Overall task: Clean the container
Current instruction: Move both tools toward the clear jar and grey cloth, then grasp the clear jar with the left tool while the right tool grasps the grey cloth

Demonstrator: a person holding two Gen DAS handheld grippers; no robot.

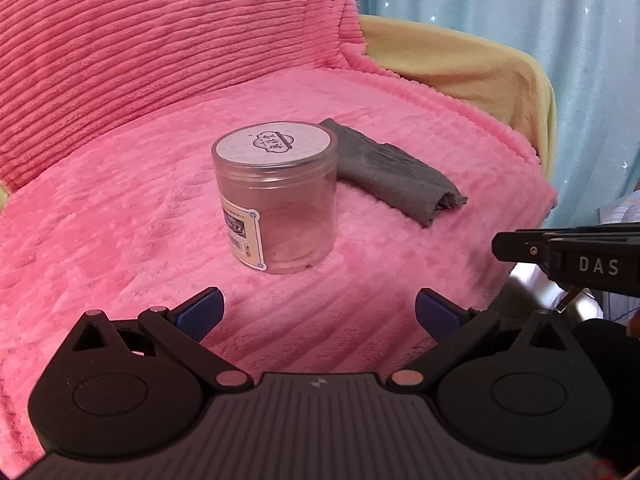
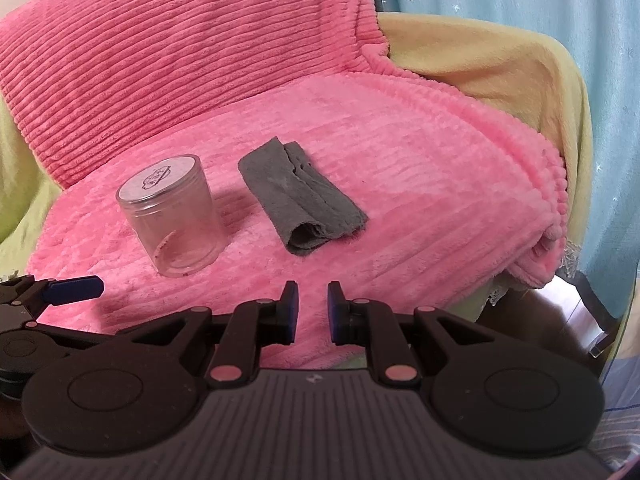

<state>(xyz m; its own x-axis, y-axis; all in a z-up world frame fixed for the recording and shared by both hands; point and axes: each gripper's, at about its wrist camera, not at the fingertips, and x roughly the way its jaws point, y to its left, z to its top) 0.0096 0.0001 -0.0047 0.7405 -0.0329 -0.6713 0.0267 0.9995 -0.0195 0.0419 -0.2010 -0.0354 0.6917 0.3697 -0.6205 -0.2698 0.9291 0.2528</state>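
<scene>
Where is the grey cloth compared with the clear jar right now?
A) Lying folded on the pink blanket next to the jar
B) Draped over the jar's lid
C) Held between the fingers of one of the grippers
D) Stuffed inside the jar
A: the grey cloth lies folded on the pink blanket beside the upright, lidded jar, and neither gripper holds anything.
</scene>
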